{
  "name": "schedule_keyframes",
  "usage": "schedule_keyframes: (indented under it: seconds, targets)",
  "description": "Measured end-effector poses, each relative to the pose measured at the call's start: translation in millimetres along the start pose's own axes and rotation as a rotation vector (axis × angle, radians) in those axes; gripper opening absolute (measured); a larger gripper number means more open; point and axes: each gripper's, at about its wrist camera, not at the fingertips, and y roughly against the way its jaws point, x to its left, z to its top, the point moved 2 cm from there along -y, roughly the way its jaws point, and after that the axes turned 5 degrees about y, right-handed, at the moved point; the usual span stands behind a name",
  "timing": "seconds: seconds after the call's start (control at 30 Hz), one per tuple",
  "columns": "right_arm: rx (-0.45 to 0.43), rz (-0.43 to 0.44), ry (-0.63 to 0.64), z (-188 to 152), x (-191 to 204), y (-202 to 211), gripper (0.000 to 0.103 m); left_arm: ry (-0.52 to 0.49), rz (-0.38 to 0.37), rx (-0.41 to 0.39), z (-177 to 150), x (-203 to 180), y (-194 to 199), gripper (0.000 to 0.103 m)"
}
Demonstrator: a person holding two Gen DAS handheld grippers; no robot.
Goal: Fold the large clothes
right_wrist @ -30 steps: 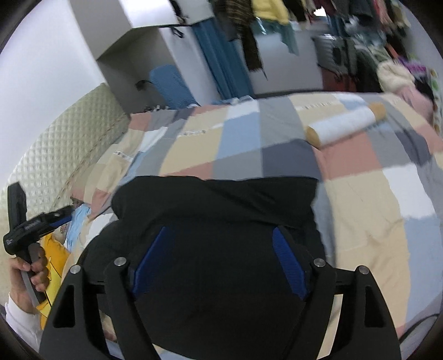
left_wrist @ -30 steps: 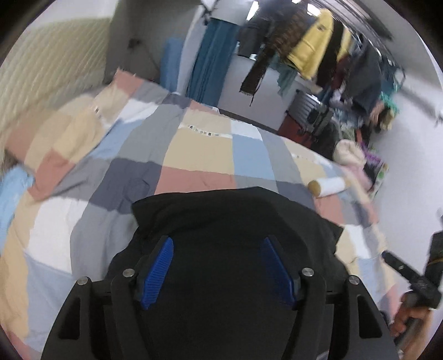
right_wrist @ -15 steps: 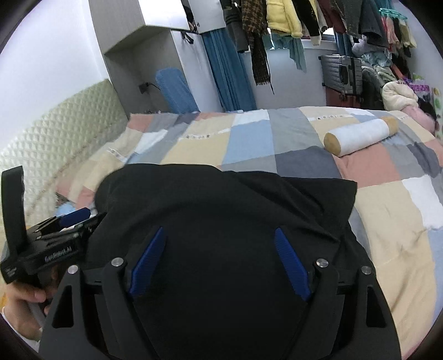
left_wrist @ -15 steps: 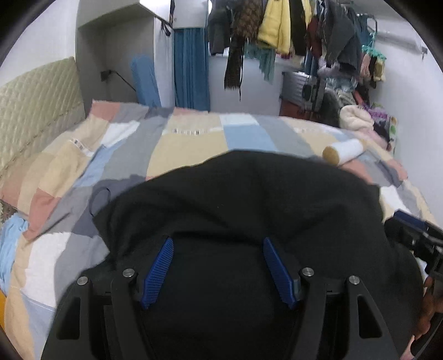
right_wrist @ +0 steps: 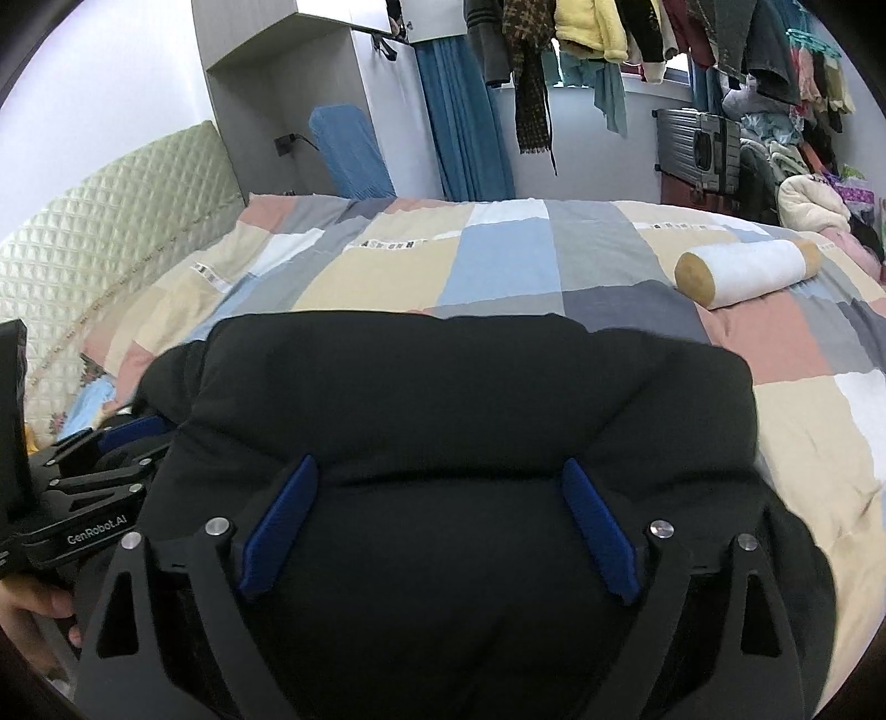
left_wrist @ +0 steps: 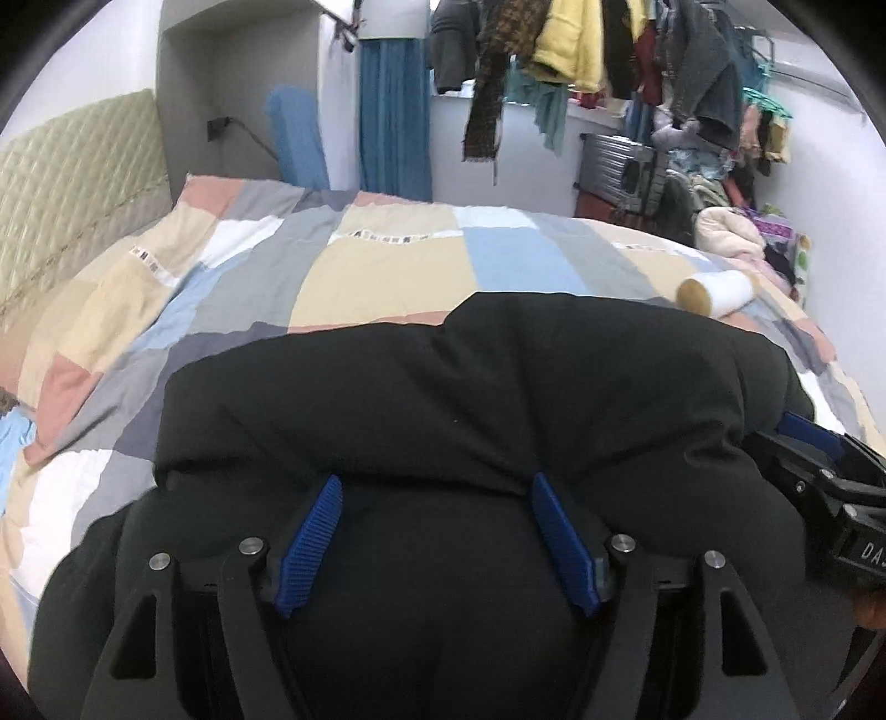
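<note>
The left gripper (left_wrist: 437, 487) has its blue pads (left_wrist: 310, 545) spread apart, and the black garment (left_wrist: 476, 399) bulges up between and over them; its jaws have just opened a little, and whether the pads press the cloth cannot be told. The right gripper (right_wrist: 437, 465) stands wider, its pads (right_wrist: 601, 534) apart with the same garment (right_wrist: 470, 399) heaped between them; its jaws have just been opening, and grip cannot be told here either. Each gripper shows at the edge of the other's view, close beside the bundle. The garment lies bunched on the patchwork quilt (right_wrist: 498, 260) of the bed. A white bolster (right_wrist: 742, 271) rests farther off on the quilt, to the right. A padded headboard (right_wrist: 111, 232) is at the left, and clothes (right_wrist: 598, 27) hang beyond the bed.
</note>
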Motion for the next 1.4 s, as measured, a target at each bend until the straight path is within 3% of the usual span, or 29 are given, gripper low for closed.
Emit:
schedule_keyframes:
  seconds: [0.33, 0.57, 0.93, 1.23, 1.4]
  targets:
    - [0.033, -0.027, 0.017, 5.1, -0.7, -39.7, 0.093, -0.018, 0.055, 0.006, 4.9, 3.1, -28.5, 0.072]
    - [0.026, -0.057, 0.030, -1.0, 1.1, -45.5, 0.093, -0.044, 0.088, -0.003, 0.1, -1.3, -31.4, 0.072]
    - [-0.024, -0.080, 0.044, -10.2, 7.5, -29.6, 0.094, -0.038, 0.071, -0.022, -6.4, 2.0, -26.5, 0.072]
    - [-0.060, -0.062, 0.028, -5.6, -0.3, -9.4, 0.094, 0.040, -0.051, -0.032, 3.0, 19.1, -9.0, 0.072]
    - [-0.103, -0.086, 0.030, -0.4, -19.1, 17.3, 0.099, -0.001, 0.041, -0.141, 18.4, 28.1, 14.2, 0.072]
